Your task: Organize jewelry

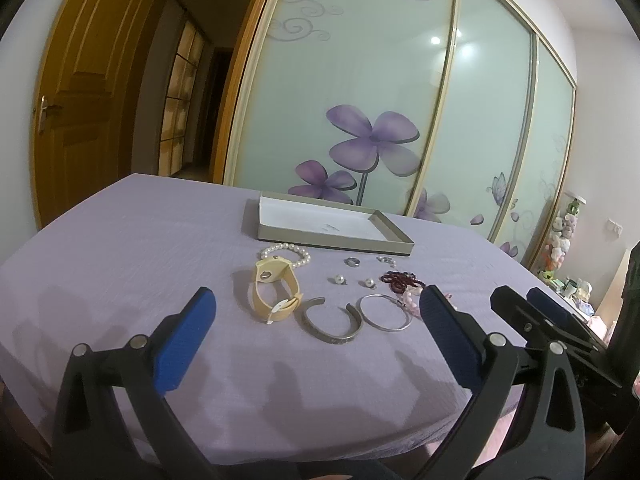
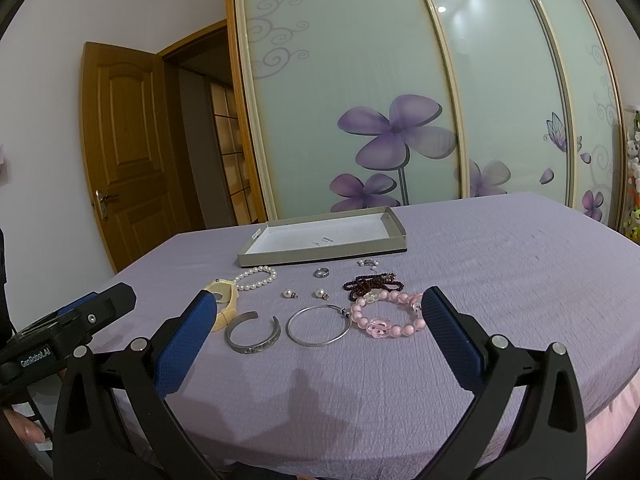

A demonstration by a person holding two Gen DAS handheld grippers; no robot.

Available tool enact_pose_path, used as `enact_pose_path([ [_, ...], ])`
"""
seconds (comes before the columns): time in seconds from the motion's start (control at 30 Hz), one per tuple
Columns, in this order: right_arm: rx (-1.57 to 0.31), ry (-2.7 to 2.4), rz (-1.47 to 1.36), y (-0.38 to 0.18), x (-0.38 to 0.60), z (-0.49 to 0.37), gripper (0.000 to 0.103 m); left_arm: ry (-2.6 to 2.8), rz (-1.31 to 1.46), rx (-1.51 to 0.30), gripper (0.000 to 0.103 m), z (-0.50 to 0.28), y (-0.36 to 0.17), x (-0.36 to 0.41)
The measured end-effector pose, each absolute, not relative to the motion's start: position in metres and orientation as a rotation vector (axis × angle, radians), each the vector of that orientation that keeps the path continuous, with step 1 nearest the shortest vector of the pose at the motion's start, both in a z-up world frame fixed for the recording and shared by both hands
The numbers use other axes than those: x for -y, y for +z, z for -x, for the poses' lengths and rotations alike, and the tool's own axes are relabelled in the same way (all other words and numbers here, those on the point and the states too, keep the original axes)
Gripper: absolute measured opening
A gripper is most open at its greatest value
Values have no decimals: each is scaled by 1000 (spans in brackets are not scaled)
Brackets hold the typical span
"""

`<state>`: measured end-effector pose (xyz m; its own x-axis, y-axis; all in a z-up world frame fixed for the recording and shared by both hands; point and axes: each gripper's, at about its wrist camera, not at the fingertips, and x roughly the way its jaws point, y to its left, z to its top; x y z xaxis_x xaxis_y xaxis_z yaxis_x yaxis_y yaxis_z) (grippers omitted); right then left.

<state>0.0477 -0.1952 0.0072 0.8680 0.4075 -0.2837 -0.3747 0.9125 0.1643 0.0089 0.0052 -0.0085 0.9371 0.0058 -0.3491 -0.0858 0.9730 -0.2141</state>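
- Lilac cloth [image 2: 480, 280] covers the surface; all jewelry lies loose on it, ahead of both tongs.
- Left tongs [image 1: 318, 306]: jaws fully spread, nothing between them.
- Right tongs [image 2: 316, 310]: jaws fully spread, nothing held.
- Box [image 2: 396, 226]: beyond the jewelry, farthest from the tongs. It appears empty apart from faint print on its white floor.
- Progress, as judged: nothing sorted yet; every piece is left to move, presumably into the box.
- Count, nearest the tongs:
  - one cuff [image 2: 252, 334]
  - one hoop [image 2: 319, 326]
  - one pink bracelet [image 2: 386, 316]
  - one watch [image 1: 274, 288]
- Count, farther out:
  - one pearl bracelet [image 2: 256, 278]
  - two pearl studs [image 2: 288, 293]
  - one ring [image 2: 322, 272]
  - one dark bead strand [image 2: 370, 283]
  - one small cluster [image 2: 368, 263], too small to identify.
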Motion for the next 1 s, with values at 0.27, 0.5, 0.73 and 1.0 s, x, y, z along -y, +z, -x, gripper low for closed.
enact_pose_path([
  [0.27, -319, 410, -106, 7, 195, -49, 102, 47, 230, -353, 101, -3, -8, -9],
  [0.5, -319, 410, -106, 7, 196, -47, 102, 46, 233, -356, 101, -4, -6, -9],
  [0.73, -318, 410, -107, 7, 196, -47, 102, 49, 235, -356, 101, -3, -4, -8],
  [1.0, -318, 410, -108, 7, 196, -47, 102, 50, 232, -355, 101, -5, -5, -7],
])
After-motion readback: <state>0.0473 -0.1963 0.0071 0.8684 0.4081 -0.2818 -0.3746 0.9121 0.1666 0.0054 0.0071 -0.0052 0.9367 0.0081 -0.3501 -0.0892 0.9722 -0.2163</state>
